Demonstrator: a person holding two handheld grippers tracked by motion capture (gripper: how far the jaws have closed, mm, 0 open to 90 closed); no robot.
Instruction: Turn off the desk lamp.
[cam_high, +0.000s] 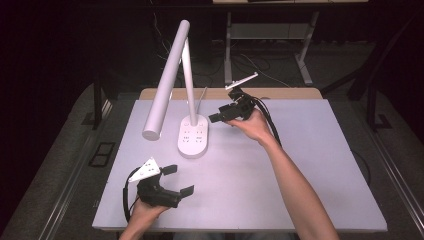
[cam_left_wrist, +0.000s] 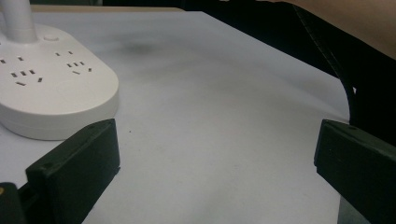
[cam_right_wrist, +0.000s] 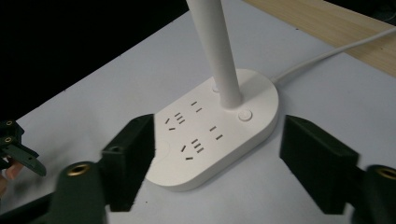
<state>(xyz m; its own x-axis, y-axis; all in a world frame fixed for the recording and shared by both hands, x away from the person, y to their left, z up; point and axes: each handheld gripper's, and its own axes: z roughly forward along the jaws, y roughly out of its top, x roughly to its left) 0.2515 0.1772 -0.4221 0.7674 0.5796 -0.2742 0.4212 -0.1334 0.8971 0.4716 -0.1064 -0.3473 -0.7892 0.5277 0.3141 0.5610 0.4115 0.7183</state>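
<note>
Ahead of the right gripper (cam_right_wrist: 215, 158), between its parted fingers (cam_right_wrist: 130, 154), stands the lamp base (cam_right_wrist: 224, 126).

We see a white table (cam_high: 300, 165) with a strip of pale wood (cam_high: 280, 93) along its far edge — beyond it, grey carpet (cam_high: 345, 65) and the metal legs of another desk (cam_high: 305, 62). Dark cables (cam_high: 252, 62) trail across that floor — loose, unbundled.

Smooth white plastic lamp base (cam_right_wrist: 219, 135), matt table (cam_high: 300, 165)

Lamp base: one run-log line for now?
right gripper open, above lamp base | left gripper open, empty | no contact
</note>
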